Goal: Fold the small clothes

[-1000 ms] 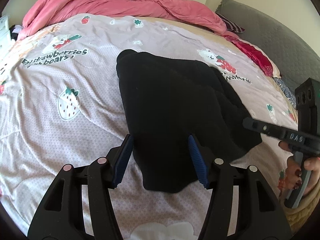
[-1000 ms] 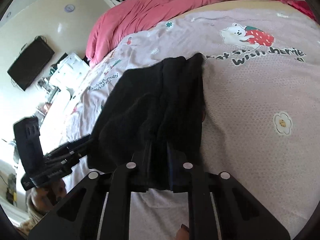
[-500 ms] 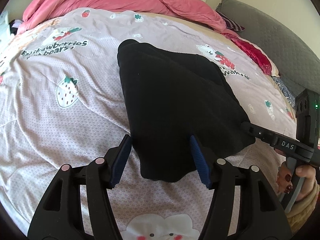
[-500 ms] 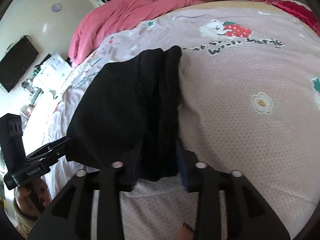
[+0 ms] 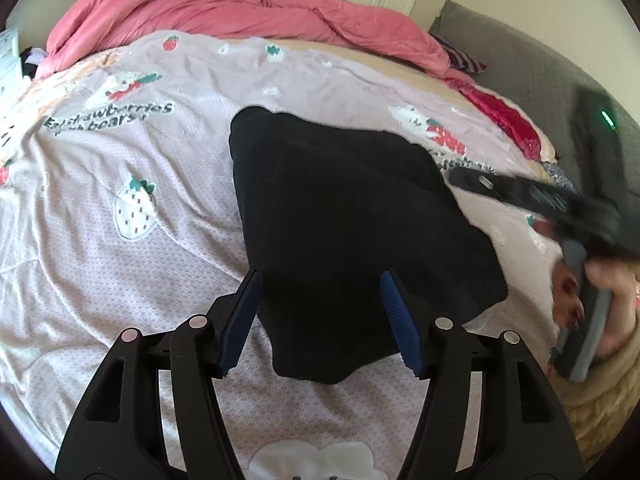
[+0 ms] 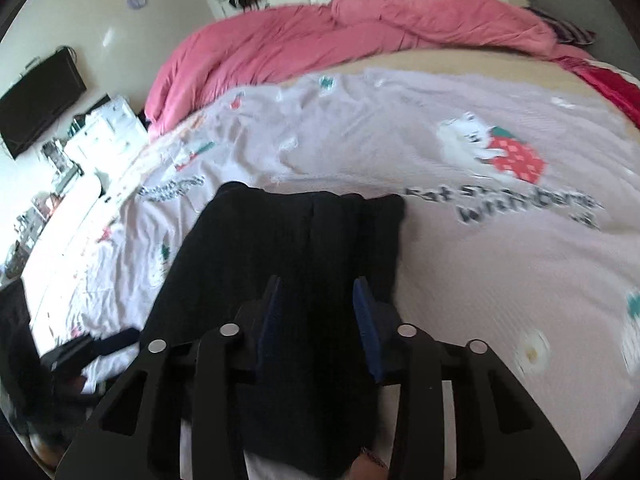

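Observation:
A black garment (image 5: 352,216) lies folded on the lilac strawberry-print bedspread (image 5: 120,184). My left gripper (image 5: 320,320) is open and hovers over the garment's near edge, with the cloth showing between its blue pads. My right gripper (image 6: 318,320) is open above the garment's right side (image 6: 280,248); the cloth lies under and between its fingers. In the left wrist view the right gripper (image 5: 520,192) is blurred at the right, lifted off the garment.
A rumpled pink duvet (image 5: 240,12) lies across the far side of the bed. A grey headboard (image 5: 560,92) and red cloth (image 5: 504,120) are at the right. A white dresser (image 6: 100,136) and a wall TV (image 6: 36,100) stand left of the bed.
My right gripper has opened, let go of the garment's edge and lifted up and away. The garment now lies flat. My left gripper stays open over the near edge.

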Demonstrator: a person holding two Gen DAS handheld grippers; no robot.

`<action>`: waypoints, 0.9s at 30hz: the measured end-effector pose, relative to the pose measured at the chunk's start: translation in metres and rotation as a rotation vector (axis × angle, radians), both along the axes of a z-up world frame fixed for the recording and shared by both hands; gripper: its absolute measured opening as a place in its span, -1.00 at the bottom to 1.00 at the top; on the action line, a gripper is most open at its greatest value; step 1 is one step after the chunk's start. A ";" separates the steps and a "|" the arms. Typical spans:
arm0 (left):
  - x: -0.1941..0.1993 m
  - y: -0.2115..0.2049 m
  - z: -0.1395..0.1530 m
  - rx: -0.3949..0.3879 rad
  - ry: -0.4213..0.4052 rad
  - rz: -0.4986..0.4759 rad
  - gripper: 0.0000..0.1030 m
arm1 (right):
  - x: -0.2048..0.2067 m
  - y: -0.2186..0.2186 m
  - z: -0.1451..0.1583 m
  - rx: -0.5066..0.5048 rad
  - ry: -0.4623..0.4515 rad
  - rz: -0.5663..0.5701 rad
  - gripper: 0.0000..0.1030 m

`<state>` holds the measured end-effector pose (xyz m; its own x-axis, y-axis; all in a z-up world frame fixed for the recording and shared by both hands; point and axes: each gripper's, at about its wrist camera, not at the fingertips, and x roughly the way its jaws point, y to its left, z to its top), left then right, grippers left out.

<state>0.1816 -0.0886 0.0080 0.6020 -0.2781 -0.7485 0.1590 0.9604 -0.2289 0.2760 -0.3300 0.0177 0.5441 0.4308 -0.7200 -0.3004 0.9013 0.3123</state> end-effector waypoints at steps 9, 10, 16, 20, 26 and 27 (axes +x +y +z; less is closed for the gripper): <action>0.002 -0.001 -0.007 0.017 0.003 -0.009 0.09 | 0.036 0.013 -0.018 -0.018 0.024 -0.007 -0.86; 0.002 0.000 -0.007 0.014 0.002 -0.010 0.09 | 0.031 0.012 -0.011 -0.028 -0.013 -0.010 -0.86; 0.003 -0.001 -0.010 0.000 0.013 -0.015 0.13 | 0.034 0.030 -0.027 -0.267 -0.024 -0.027 -0.85; 0.002 0.000 -0.010 -0.004 0.019 -0.016 0.13 | 0.029 0.030 -0.031 -0.286 -0.031 -0.058 -0.71; -0.004 0.005 -0.006 -0.022 0.016 -0.010 0.13 | 0.003 0.008 -0.002 -0.169 -0.069 -0.087 -0.41; -0.006 0.005 -0.004 -0.024 0.012 -0.009 0.13 | -0.005 0.002 0.005 -0.140 -0.083 -0.094 -0.22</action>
